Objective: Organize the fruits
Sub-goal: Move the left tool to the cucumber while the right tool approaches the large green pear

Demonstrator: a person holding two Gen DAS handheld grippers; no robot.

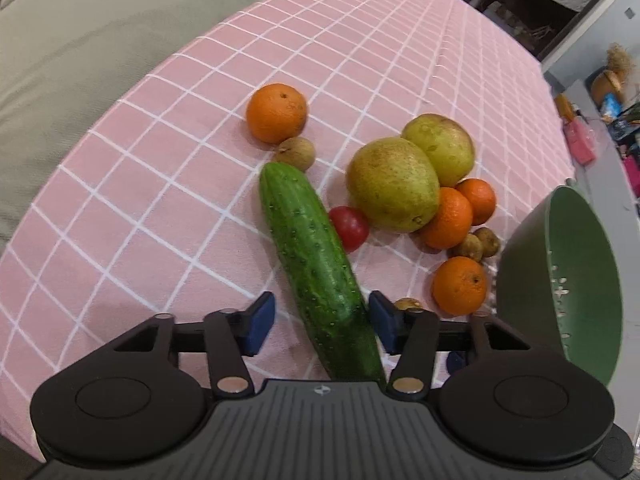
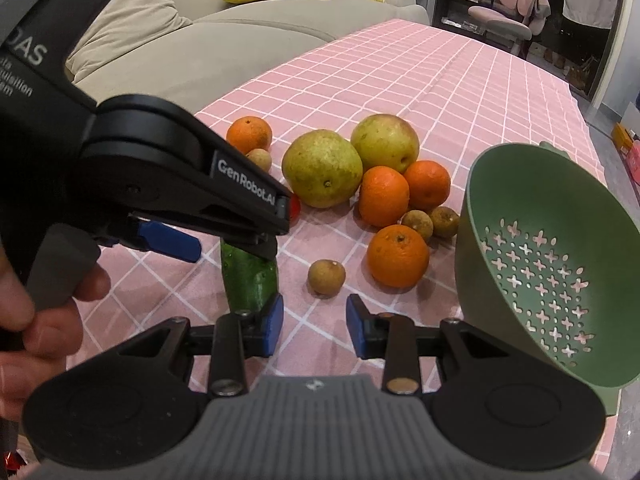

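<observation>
Sorting not started: colander empty.
Centre-left: left gripper (image 1: 322, 324) half-open astride cucumber (image 1: 316, 264), pads not pressing. Centre: fruit loose on cloth. Right gripper (image 2: 315, 326) narrowly open, empty. Right edge: green colander (image 2: 552, 264).

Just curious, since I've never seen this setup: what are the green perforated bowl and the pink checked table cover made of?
The green perforated bowl looks like moulded plastic, matte and evenly coloured, with cleanly cut cross-shaped holes. The pink checked table cover seems to be woven cloth: matte, with a faint crease line, though coated fabric is possible.
</observation>
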